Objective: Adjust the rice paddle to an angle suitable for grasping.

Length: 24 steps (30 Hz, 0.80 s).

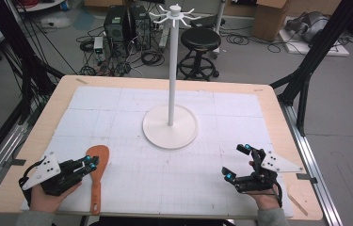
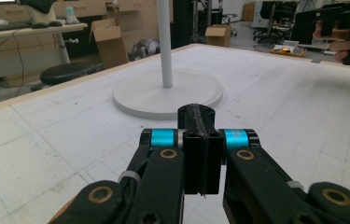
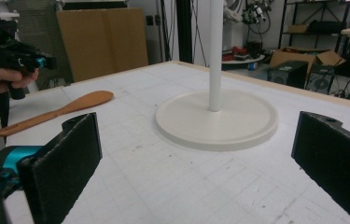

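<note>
The left claw (image 1: pixel 91 162) sits at the near left of the surface (image 1: pixel 268 101), its jaws pressed flat together with nothing between them — its tips are just beside the blade of the wooden spatula (image 1: pixel 97 172), which lies flat on the white gridded mat with its handle pointing toward the person. The right claw (image 1: pixel 236 162) is at the near right, well apart from the spatula, jaws spread wide and empty — the white stand (image 1: pixel 170 126) rises between and beyond them
</note>
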Motion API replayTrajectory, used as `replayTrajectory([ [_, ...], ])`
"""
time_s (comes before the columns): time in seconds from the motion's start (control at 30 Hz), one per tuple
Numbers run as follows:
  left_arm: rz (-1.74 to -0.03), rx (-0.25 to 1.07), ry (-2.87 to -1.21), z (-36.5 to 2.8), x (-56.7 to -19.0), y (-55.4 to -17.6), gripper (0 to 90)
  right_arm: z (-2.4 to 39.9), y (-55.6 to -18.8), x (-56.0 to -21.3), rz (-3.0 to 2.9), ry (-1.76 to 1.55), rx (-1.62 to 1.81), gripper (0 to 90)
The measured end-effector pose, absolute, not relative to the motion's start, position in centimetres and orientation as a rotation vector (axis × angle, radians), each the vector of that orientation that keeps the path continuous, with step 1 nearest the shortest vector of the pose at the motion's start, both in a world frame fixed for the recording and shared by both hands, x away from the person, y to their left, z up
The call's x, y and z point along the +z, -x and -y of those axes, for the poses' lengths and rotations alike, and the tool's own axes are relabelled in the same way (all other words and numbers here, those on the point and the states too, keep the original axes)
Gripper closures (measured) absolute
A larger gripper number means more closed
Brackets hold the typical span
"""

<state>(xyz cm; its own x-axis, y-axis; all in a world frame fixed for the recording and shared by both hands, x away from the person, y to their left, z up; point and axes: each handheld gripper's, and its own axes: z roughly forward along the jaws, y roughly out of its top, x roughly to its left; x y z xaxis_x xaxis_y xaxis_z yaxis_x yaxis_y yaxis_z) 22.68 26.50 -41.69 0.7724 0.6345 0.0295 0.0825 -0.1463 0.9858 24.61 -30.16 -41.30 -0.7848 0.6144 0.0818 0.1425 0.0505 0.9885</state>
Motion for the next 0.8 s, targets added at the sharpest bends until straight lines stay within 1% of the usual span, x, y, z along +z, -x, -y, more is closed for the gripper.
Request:
replayTrajectory([
  [0.13, -0.586, 0.537, -1.722, -26.4, -42.1, -23.0, 89.7, 30.1, -24.9, -41.4, -1.973, -0.764, 1.793, 0.1],
  [0.37, -0.587, 0.533, -1.765, -27.2, -42.6, -22.7, 89.7, 30.1, -24.7, -41.2, -1.973, -0.758, 1.793, 0.1],
  [0.57, -0.665, 0.489, -1.792, -28.7, -43.5, -23.1, 89.7, 30.0, -24.9, -41.3, -1.978, -0.759, 1.787, 0.1],
  [0.63, -0.677, 0.455, -1.81, -29.0, -43.8, -23.2, 89.7, 30.0, -24.9, -41.3, -1.982, -0.765, 1.788, 0.1],
  [0.8, -0.68, 0.425, -1.847, -29.5, -44.1, -22.9, 89.7, 30.0, -24.7, -41.3, -1.98, -0.758, 1.779, 0.1],
])
